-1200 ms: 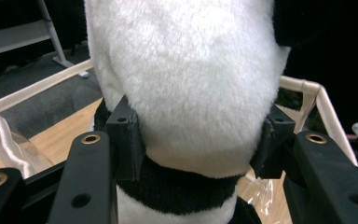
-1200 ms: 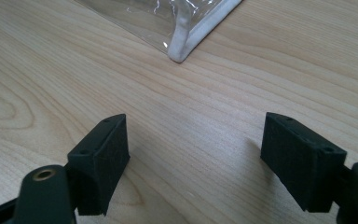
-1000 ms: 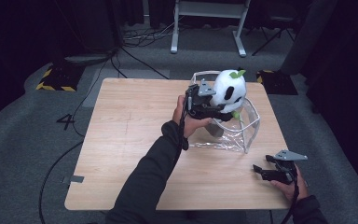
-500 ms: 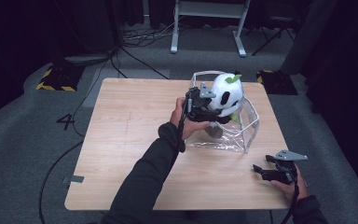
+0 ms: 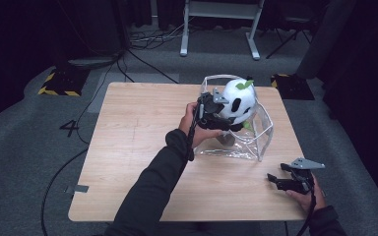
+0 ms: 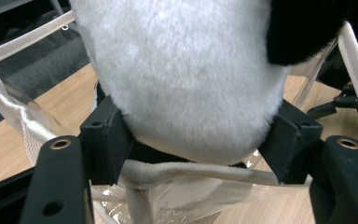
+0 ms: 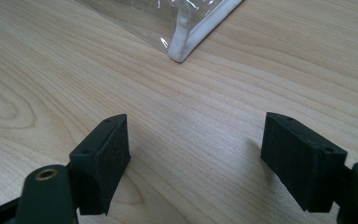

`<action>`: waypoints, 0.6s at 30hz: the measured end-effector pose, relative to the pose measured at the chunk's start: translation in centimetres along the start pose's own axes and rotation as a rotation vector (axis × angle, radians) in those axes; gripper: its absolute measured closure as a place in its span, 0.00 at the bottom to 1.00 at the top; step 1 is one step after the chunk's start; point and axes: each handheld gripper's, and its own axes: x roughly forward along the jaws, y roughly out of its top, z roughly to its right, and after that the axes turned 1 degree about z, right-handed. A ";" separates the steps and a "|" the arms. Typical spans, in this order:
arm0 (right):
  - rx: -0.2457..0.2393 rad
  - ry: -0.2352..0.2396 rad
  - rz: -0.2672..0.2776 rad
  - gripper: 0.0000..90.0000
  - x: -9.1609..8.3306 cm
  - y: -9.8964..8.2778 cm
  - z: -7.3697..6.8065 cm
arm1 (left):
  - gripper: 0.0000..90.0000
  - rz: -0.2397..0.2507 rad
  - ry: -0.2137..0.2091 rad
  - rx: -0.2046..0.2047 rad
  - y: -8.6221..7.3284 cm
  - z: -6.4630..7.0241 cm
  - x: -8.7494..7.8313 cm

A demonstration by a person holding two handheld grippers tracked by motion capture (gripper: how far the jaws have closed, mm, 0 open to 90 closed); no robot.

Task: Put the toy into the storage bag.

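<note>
The panda plush (image 5: pixel 237 102) sits in the mouth of the clear bag (image 5: pixel 262 140) toward the table's (image 5: pixel 138 128) far right corner, partly in and not yet settled to the bottom. The left gripper (image 6: pixel 193 140) has just been opening its fingers (image 6: pixel 105 137); the plush lies between them, and they seem barely to touch it, though the close view is cramped. The right gripper (image 5: pixel 275 179) rests near the right front corner, fingers wide apart and empty. What's left is probably pushing the plush fully down. No readable writing.
</note>
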 end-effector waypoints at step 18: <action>0.000 -0.001 0.001 0.26 0.0 0.0 0.0 | 0.31 0.003 0.022 0.003 0.5 0.4 0.2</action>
